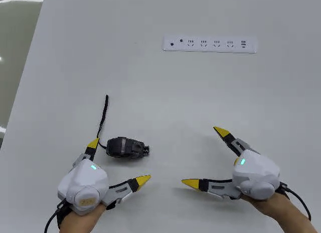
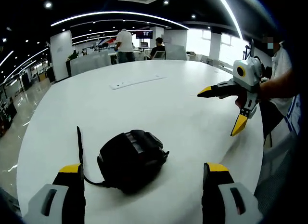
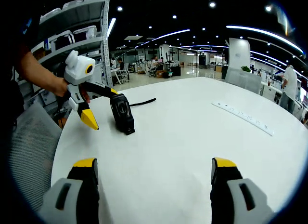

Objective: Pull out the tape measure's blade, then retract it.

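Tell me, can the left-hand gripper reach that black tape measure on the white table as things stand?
Probably yes: the left gripper, jaws open, faces the black tape measure, with nothing lying between them.

Your left gripper point(image 1: 118, 161) has a white rounded shell, black jaws with yellow pointed tips, a small green light point(image 1: 93, 167) on top and a round yellowish label point(image 1: 88, 201) at the near end. A black cable point(image 1: 51, 220) leaves its near left side. Your right gripper point(image 1: 205, 157) looks the same: white shell, yellow tips, green light, and a black cable on the near right.
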A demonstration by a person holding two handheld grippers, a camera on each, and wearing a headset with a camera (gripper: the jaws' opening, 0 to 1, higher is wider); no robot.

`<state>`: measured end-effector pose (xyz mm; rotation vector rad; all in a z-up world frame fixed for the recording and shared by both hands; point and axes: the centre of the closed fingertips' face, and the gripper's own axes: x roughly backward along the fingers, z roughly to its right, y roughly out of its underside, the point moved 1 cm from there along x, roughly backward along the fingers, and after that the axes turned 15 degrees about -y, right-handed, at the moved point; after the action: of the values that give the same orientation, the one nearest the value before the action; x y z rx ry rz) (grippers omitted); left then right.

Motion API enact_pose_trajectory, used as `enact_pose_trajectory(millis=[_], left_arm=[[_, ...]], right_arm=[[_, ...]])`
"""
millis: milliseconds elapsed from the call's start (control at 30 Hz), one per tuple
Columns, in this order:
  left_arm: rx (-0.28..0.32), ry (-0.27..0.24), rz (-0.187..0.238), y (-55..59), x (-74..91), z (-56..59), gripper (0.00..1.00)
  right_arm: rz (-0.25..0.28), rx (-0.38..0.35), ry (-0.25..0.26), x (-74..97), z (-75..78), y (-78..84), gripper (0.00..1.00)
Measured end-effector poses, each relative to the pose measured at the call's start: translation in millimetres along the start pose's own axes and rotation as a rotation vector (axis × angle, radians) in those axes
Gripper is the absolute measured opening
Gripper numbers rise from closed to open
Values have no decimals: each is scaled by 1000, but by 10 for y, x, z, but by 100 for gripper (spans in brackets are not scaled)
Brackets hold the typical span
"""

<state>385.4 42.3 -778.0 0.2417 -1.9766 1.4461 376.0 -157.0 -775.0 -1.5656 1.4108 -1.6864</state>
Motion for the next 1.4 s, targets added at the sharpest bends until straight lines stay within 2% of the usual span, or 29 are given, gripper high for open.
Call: enact_pose_trajectory(millis=[200,467,700,1000,1033,1100,1400], left_arm=[[2,16,38,-24,72,-36,100],[-17,84,80,-21,181,29,100],[-34,106,87,30,295,12,100],[-37,108,93,56,343,-14,100],[-62,116,97,151,458,-59,100],[-74,120,101,172,493,-66,100],[-62,122,139,139,565,-95,100]], right_arm=[[2,-17,37,220,-110,135,100],[21,-29,91,413,-178,156,100],[29,-35,105,552,-267,205,100],[27,-40,109,598,-310,241,100],[34,-45,119,684,-417,256,100],[37,-45,126,706,-429,261,100],[34,-64,129,708,-436,318,100]])
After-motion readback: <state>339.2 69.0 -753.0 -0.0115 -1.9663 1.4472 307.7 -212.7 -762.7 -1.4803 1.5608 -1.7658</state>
